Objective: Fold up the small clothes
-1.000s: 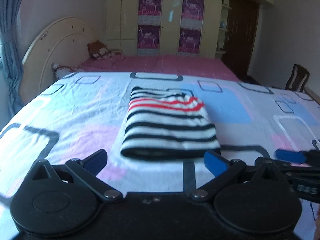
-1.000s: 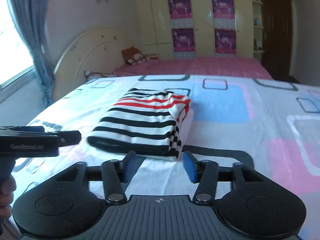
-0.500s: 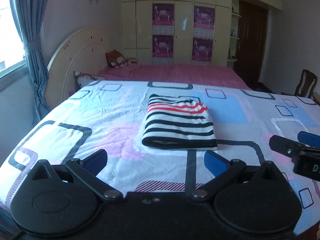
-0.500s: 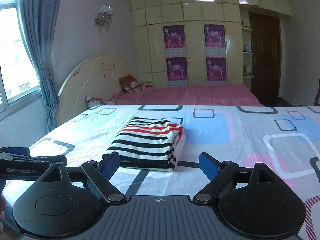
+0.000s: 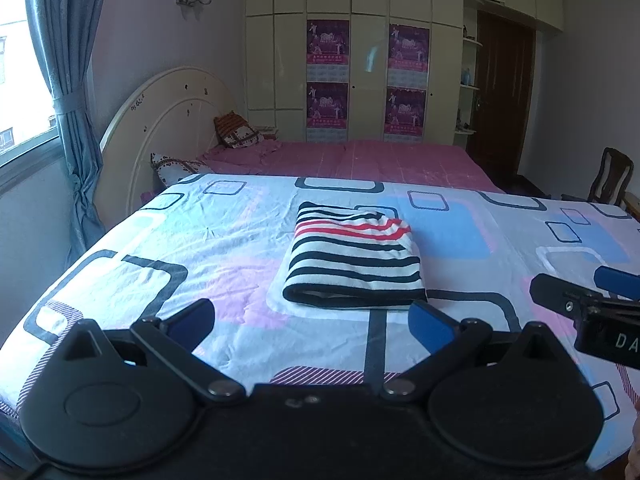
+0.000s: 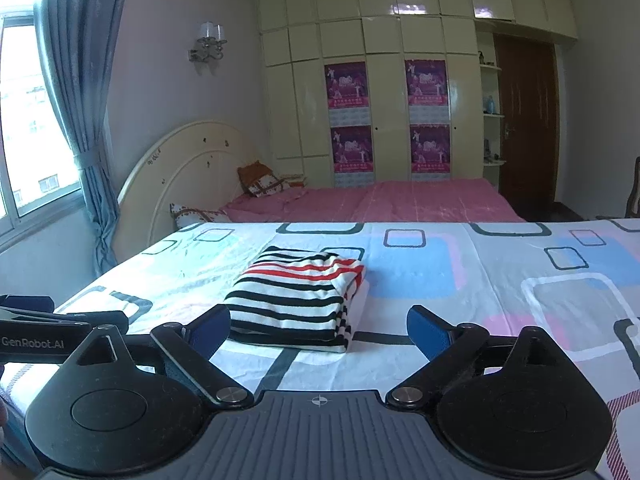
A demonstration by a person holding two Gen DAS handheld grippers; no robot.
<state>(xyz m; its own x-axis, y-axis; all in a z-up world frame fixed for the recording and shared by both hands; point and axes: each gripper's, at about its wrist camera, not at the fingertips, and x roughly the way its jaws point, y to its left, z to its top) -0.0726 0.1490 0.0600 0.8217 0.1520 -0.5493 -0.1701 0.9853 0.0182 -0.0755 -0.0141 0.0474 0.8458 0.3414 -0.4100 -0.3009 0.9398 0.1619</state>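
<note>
A folded striped top lay flat on the patterned bedspread, near the middle of the bed and apart from both tools. The left gripper hung short of its near edge with its blue-padded fingers spread wide and nothing between them. The right gripper was likewise clear of the cloth; its jaws were opening, and they stood wide with nothing between them.

The left view looked at the top almost square on, showing the rolled dark fold along the near edge and the red stripes at the far end. It also caught the right gripper's tip at the right edge of the picture and a wooden chair beyond the bed. The right view came from further right, so it showed the stacked layers at the top's right side, which the left view did not. It showed the window more fully and the left gripper's arm, lettered "GenRobot.AI", at the left edge.
</note>
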